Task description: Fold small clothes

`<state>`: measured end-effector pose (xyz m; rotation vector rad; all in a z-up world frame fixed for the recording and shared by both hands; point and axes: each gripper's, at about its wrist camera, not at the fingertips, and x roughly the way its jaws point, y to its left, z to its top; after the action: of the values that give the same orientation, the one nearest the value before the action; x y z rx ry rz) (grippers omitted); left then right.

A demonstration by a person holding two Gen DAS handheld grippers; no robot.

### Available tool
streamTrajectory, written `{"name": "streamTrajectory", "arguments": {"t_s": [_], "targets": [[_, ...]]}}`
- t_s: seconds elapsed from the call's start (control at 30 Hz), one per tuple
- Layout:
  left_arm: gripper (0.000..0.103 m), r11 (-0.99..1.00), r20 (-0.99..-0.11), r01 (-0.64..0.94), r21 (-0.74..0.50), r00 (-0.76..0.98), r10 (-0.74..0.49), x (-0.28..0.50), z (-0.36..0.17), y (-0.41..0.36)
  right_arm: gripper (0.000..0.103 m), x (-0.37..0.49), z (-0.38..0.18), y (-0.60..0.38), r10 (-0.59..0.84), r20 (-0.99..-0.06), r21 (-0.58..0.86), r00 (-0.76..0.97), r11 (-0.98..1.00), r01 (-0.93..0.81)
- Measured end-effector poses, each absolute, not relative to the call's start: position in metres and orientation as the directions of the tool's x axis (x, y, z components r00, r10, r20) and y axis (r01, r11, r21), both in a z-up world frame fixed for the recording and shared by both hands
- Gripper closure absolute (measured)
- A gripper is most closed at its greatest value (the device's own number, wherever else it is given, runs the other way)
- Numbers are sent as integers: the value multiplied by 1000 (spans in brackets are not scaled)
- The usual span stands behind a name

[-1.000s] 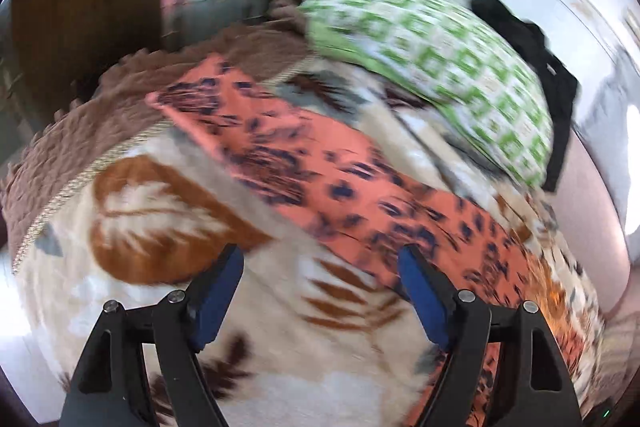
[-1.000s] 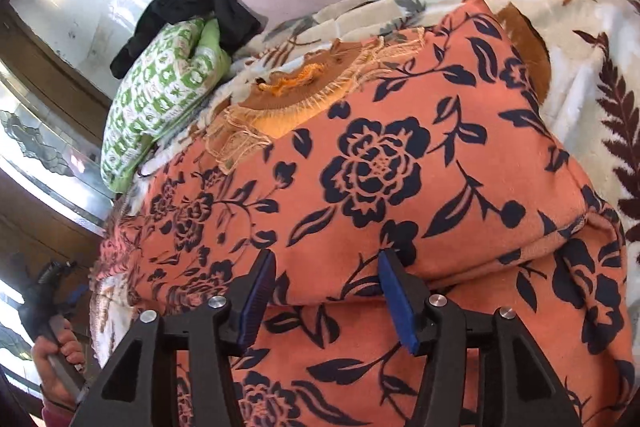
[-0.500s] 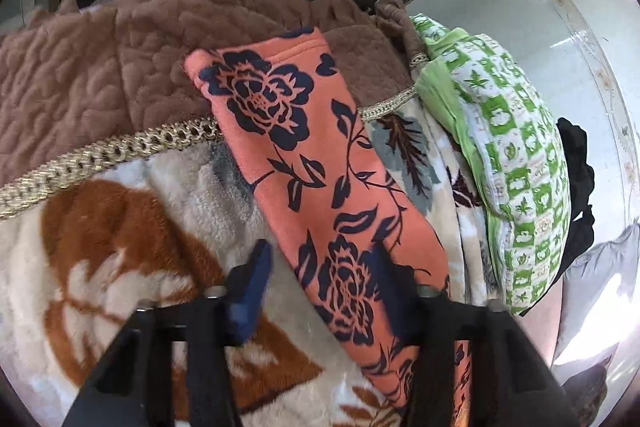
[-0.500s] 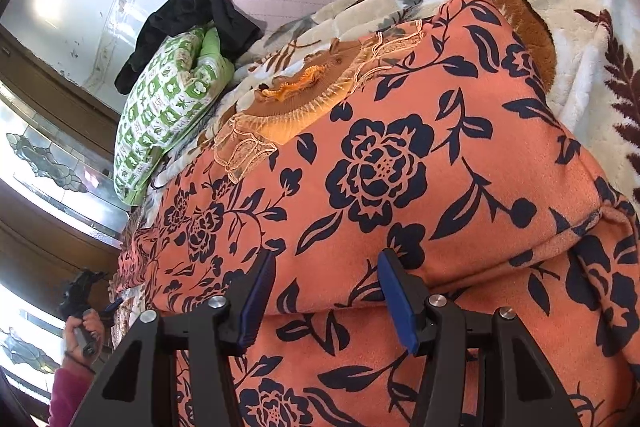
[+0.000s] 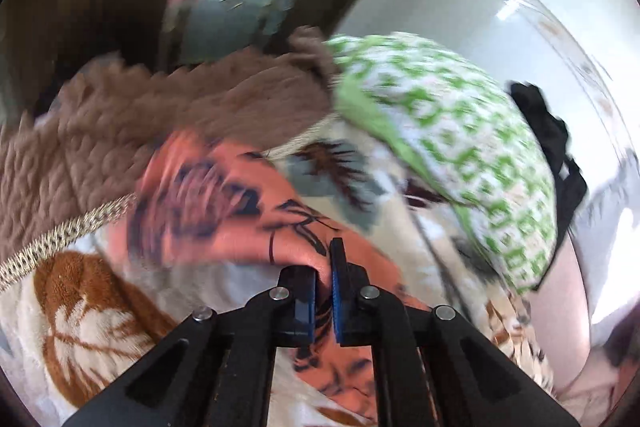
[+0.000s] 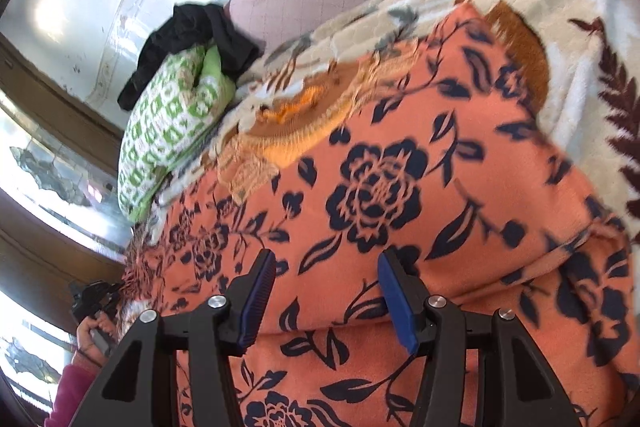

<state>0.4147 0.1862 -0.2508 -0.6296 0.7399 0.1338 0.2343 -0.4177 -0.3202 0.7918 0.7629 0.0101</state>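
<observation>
An orange garment with dark blue flowers lies spread across a cream leaf-print blanket on a bed. Its narrow end reaches toward a brown quilted cover. My left gripper is shut on that end, with a pinch of orange cloth between its blue pads. The picture there is blurred by motion. In the right wrist view the same gripper shows small at the lower left, held by a hand. My right gripper stands open just above a fold of the garment, and its pads are not pressing the cloth.
A green-and-white pillow lies past the garment with a black cloth behind it. An orange lace piece peeks from under the floral garment. The brown quilted cover with gold trim lies at the left. A magenta sleeve shows at the lower left.
My left gripper swung over the garment's narrow end and closed its jaws on the orange cloth. The right gripper stayed open over the same fold.
</observation>
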Motion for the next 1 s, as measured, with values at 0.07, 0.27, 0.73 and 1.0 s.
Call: {"name": "streamTrajectory", "arguments": {"t_s": [0.07,0.27,0.73,1.0], "targets": [[97,870,-646,-237,-432,754,-115,410,-220,152,46,229,-315,-427,272,-596,667,756,692,276],[97,978,-604,59,-202,778,-172,382,-150,21,46,213,-301,-460,238,-543,725,805,617,307],[73,712,-782,697,-87,395,-482,272,-201,-313,46,176,-279,-528,136,-475,786,869,510,349],[26,810,-603,557,-184,587,-541,278,-156,-231,46,181,-284,-527,182,-478,798,859,498,339]]}}
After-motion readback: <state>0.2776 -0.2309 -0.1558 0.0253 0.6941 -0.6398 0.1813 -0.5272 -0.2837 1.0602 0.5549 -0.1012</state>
